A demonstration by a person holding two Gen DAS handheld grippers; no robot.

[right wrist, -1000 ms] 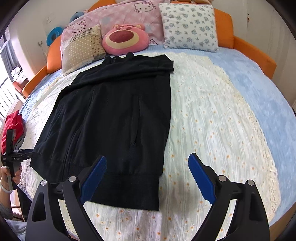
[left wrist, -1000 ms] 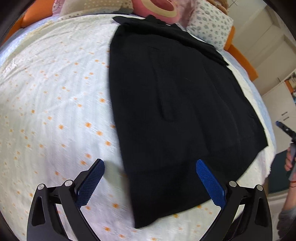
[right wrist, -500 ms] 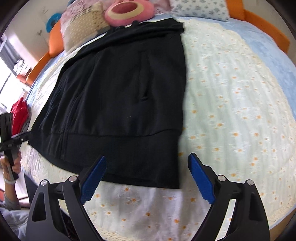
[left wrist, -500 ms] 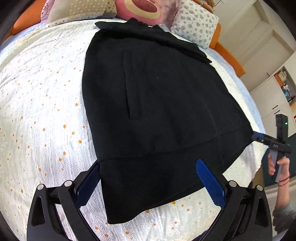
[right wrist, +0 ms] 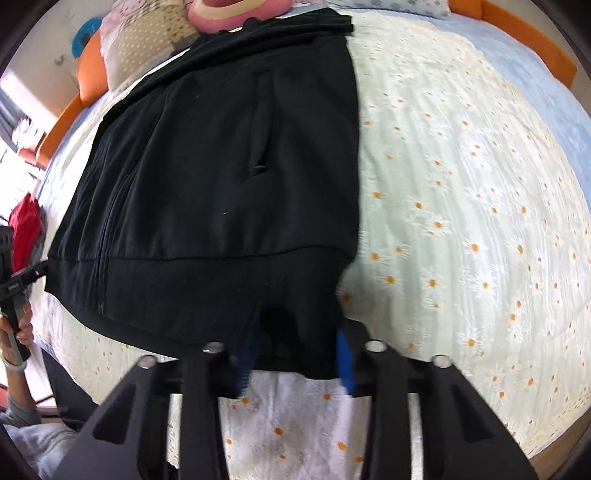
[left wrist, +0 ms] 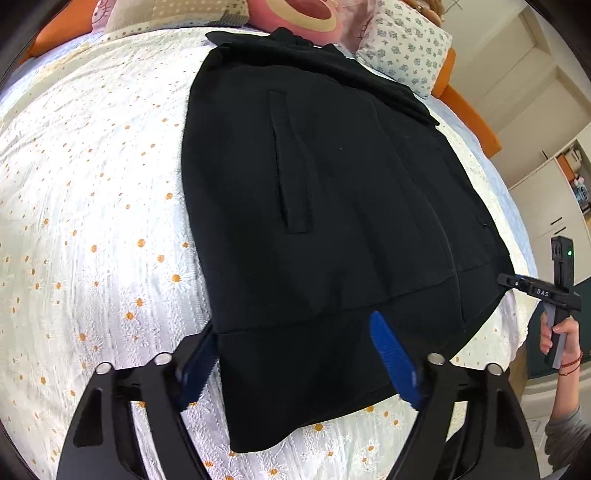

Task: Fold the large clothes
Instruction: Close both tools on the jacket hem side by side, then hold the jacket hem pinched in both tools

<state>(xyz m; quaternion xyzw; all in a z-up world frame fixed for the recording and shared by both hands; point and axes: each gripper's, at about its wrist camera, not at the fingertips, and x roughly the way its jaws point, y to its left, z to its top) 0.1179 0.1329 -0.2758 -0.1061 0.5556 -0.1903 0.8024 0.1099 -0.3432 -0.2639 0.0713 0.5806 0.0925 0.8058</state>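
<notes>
A black jacket (left wrist: 332, 206) lies flat on the daisy-print bedspread (left wrist: 92, 221), its ribbed hem toward me. My left gripper (left wrist: 295, 356) straddles the hem's near left corner. Its jaws are closing with the hem between them; the left pad is partly tucked under the cloth edge and the right pad (left wrist: 395, 354) rests on top. My right gripper (right wrist: 295, 352) is at the jacket's (right wrist: 229, 177) other hem corner. Its jaws are closing too, and the cloth is bunched from pad to pad. Each gripper also shows at the other view's edge: the right gripper (left wrist: 535, 291), the left gripper (right wrist: 22, 284).
Pillows line the head of the bed: a pink plush one (left wrist: 306, 11), a floral one (left wrist: 406, 51) and a dotted one (right wrist: 147, 40). An orange bed frame (left wrist: 469, 110) rims the mattress. White cupboards (left wrist: 546, 206) stand at the right, and a red cloth (right wrist: 24, 225) lies at the left.
Both grippers came down onto the jacket's hem. The right jaws narrowed sharply and bunched the hem corner between them. The left jaws narrowed a little around the other corner.
</notes>
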